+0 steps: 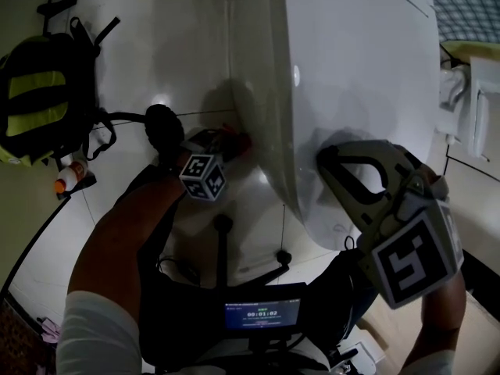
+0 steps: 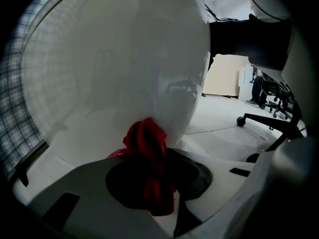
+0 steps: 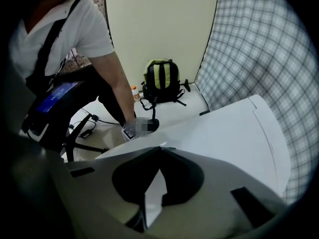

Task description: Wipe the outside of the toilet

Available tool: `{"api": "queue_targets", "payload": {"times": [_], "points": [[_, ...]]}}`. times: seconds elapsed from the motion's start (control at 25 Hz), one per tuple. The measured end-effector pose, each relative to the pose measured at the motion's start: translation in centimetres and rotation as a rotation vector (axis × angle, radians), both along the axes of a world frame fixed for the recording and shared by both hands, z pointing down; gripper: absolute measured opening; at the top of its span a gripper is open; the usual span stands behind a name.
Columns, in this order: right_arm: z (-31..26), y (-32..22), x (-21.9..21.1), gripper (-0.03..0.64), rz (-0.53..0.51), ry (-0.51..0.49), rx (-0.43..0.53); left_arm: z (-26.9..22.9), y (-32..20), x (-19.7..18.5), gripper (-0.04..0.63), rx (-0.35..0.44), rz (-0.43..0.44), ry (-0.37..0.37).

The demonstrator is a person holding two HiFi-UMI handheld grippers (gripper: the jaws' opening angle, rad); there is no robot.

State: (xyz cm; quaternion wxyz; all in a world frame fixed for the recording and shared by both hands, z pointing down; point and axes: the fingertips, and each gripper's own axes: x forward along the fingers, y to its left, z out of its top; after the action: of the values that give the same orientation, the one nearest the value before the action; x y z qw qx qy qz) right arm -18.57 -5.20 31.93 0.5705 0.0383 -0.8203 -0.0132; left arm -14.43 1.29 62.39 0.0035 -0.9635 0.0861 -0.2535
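The white toilet (image 1: 351, 92) fills the middle and right of the head view, its lid down. My left gripper (image 1: 231, 142) is low at the bowl's left side, shut on a bunched red cloth (image 1: 241, 141). In the left gripper view the red cloth (image 2: 145, 143) sticks out from between the jaws of the left gripper (image 2: 155, 159) and touches the curved bowl (image 2: 124, 73). My right gripper (image 1: 326, 159) hovers over the front of the lid, shut and empty. In the right gripper view the right gripper (image 3: 162, 149) shows tips that meet above the flat lid (image 3: 224, 133).
A black and yellow backpack (image 1: 43, 96) lies on the floor at left, with an orange-capped bottle (image 1: 66, 180) beside it. A black stand's legs (image 1: 223, 244) spread near my feet. A checked curtain (image 1: 469, 6) hangs behind the toilet. Office chairs (image 2: 271, 116) stand farther off.
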Motion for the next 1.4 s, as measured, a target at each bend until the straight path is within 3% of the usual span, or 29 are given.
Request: {"api": "queue_targets", "payload": {"times": [0.28,0.64,1.04,1.2,1.4], "points": [[0.2,-0.1,0.1,0.005,0.003,0.059,-0.057,-0.2,2.5,1.1,0.086,0.017,0.108,-0.004],[0.1,-0.1,0.1,0.005,0.027,0.036,-0.068,-0.3,4.3,1.9,0.086,0.022,0.174,-0.011],[0.4,0.0,0.3,0.005,0.059,0.047,-0.11,-2.5,7.0,1.4,0.089,0.086,0.385,-0.036],[0.5,0.1,0.4,0.005,0.071,0.054,-0.108,-3.9,5.6,-0.6,0.089,0.124,0.386,-0.076],[0.5,-0.3,0.7,0.005,0.127,0.043,-0.118,-6.3,2.3,-3.3,0.089,0.172,0.316,-0.13]]}}
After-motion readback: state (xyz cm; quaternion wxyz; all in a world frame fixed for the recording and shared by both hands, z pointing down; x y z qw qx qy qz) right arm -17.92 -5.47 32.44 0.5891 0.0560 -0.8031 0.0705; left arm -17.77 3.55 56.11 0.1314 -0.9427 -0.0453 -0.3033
